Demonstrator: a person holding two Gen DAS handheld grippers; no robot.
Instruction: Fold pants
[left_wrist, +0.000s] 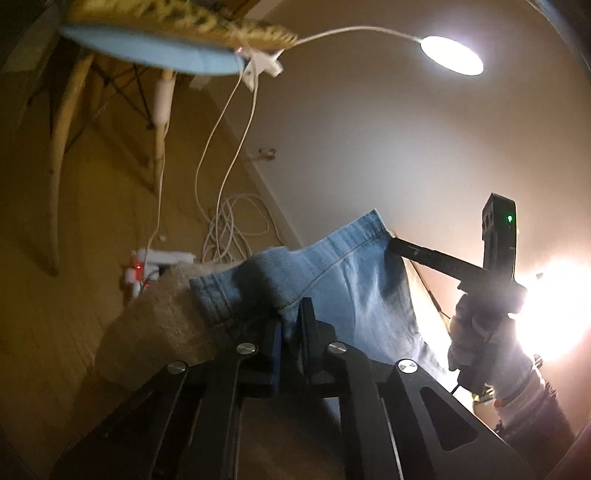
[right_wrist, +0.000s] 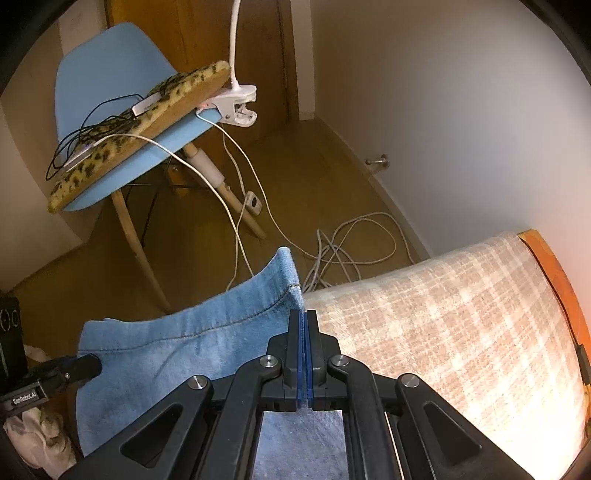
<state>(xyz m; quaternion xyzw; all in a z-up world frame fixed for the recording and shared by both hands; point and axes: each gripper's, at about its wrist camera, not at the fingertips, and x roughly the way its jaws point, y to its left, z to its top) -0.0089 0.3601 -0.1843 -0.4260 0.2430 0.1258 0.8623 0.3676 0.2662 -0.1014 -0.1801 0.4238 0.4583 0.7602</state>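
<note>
Light blue denim pants (left_wrist: 354, 280) hang stretched between my two grippers above a checked cover. In the left wrist view my left gripper (left_wrist: 291, 317) is shut on a bunched fold of the denim. My right gripper (left_wrist: 393, 245) bites the far edge of the cloth, with a gloved hand (left_wrist: 469, 332) behind it. In the right wrist view the pants (right_wrist: 184, 332) spread to the left. My right gripper (right_wrist: 304, 314) is shut on their seamed corner. The left gripper (right_wrist: 90, 363) pokes in at the lower left, its tip against the fabric.
A bed or sofa under a beige checked cover (right_wrist: 443, 314) lies below and to the right. A blue chair (right_wrist: 92, 74) with a leopard cushion and a clip lamp (right_wrist: 236, 103) stands on the wooden floor. White cables (right_wrist: 351, 251) coil by the wall. A bright lamp head (left_wrist: 452, 55) glares.
</note>
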